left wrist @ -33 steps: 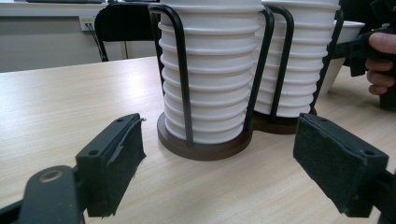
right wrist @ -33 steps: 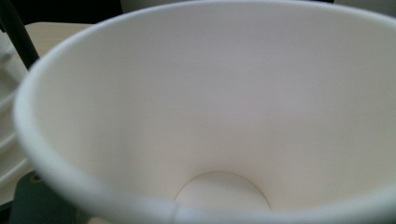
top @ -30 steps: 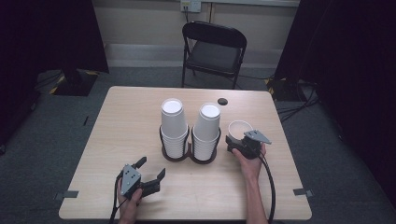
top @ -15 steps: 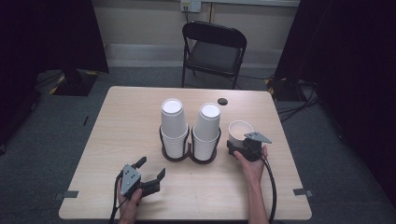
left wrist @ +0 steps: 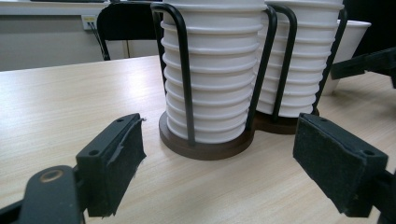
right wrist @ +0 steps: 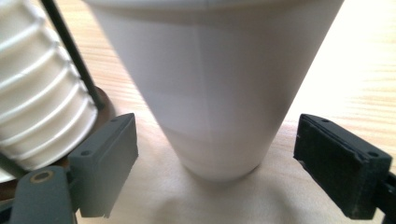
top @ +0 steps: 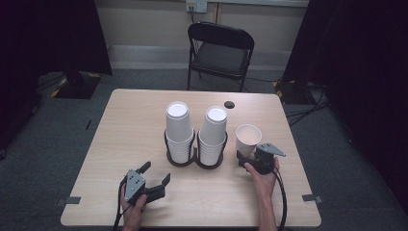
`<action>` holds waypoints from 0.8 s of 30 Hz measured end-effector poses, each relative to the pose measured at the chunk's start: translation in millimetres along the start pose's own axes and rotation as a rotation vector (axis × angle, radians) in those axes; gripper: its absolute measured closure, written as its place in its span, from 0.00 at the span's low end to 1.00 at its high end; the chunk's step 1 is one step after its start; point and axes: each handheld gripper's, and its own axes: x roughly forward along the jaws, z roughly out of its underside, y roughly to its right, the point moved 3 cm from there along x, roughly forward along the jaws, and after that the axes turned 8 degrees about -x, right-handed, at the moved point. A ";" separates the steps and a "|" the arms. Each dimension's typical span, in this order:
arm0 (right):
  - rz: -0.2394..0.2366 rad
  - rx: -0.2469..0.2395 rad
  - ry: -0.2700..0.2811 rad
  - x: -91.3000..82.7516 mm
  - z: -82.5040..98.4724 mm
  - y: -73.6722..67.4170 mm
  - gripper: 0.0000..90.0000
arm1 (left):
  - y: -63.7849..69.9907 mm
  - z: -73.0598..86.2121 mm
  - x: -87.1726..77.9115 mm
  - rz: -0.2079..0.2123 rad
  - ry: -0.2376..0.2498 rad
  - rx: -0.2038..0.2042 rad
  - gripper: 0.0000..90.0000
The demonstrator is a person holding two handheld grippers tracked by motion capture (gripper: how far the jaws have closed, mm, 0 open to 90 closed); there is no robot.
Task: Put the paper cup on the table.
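Wood-top table (top: 120, 144), black folding chair (top: 219, 53) behind it, dark curtains both sides. Left gripper (top: 155, 180) low at front-left edge, jaws wide apart, nothing between them; in the left gripper view it faces the cup holder (left wrist: 205, 148). Holder sits mid-table: two black wire rings on dark bases, each with a stack of white cups (top: 178, 130). Single white cup (top: 248, 139) stands upright just right of the holder. Right gripper (top: 243, 159) at the cup's base, jaws spread either side, pads clear of its wall, no grip.
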 end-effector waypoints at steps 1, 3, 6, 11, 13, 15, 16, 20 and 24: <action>0.002 -0.001 0.014 -3.1 -0.6 -0.8 0.15 | 0.1 0.0 0.1 -0.001 0.000 -0.001 0.18; 0.010 0.003 0.035 -9.4 -1.4 -1.8 0.15 | 0.1 0.0 0.2 -0.007 0.000 -0.003 0.18; 0.016 0.010 0.072 -19.3 -0.5 -3.5 0.15 | 0.0 -0.1 0.6 -0.025 -0.002 -0.001 0.18; 0.009 0.019 0.134 -36.5 2.0 -11.5 0.15 | 1.1 0.1 0.9 -0.058 0.000 0.002 0.18; 0.001 0.013 0.160 -42.3 4.0 -15.8 0.16 | 1.1 0.1 0.8 -0.062 0.001 0.001 0.18; -0.012 0.008 0.183 -47.9 5.5 -20.7 0.16 | 0.9 0.0 1.0 -0.066 0.003 0.000 0.18; -0.018 0.007 0.193 -50.1 6.0 -22.6 0.16 | 0.9 0.0 1.1 -0.069 0.001 -0.001 0.18; -0.062 -0.007 0.260 -61.1 10.0 -39.1 0.16 | 1.7 0.3 1.1 -0.085 -0.008 -0.007 0.18; -0.097 -0.035 0.277 -66.3 13.3 -58.5 0.16 | 1.7 0.6 -0.3 -0.090 -0.022 -0.016 0.18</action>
